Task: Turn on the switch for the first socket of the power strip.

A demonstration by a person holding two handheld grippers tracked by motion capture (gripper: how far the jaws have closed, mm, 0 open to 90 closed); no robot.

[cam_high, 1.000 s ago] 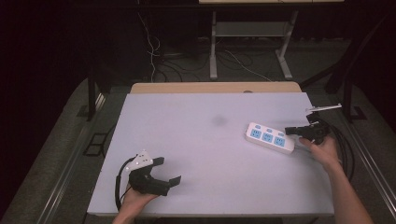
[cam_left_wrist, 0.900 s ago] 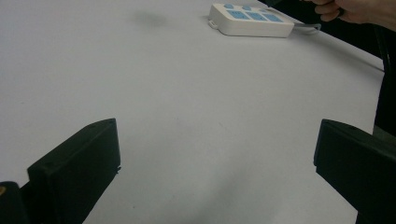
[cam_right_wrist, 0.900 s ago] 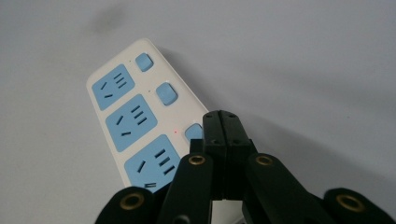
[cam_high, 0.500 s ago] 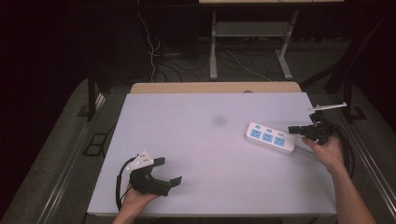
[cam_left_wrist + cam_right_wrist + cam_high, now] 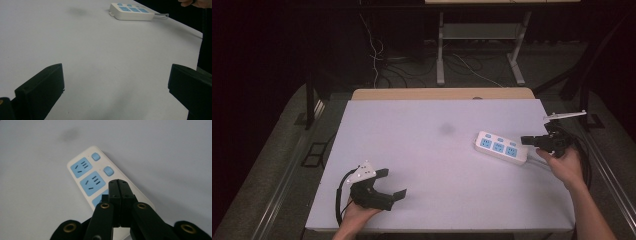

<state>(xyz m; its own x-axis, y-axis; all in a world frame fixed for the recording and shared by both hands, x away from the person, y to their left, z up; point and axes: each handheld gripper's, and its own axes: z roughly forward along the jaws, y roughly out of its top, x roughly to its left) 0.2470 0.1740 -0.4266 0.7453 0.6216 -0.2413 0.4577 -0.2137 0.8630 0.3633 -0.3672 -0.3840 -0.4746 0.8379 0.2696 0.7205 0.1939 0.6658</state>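
Note:
A white power strip (image 5: 502,147) with blue sockets and blue buttons lies at the right of the white table (image 5: 427,165). In the right gripper view the power strip (image 5: 92,175) sits just below and beyond my right gripper (image 5: 118,182), whose jaws are pressed together with nothing between them. From above, the right gripper (image 5: 527,140) hovers by the strip's right end, pointing left. My left gripper (image 5: 393,183) rests near the table's front left, jaws wide apart and empty. In the left gripper view the power strip (image 5: 131,11) lies far off across the bare surface.
The strip's cable (image 5: 584,165) loops off the table's right edge. A faint dark smudge (image 5: 446,129) marks the tabletop near the middle. Behind the table are a wooden board edge (image 5: 442,93), floor cables and a metal stand's legs (image 5: 477,50).
My right gripper has lifted a little and drawn back to the right, away from the power strip. The left gripper has stayed put.

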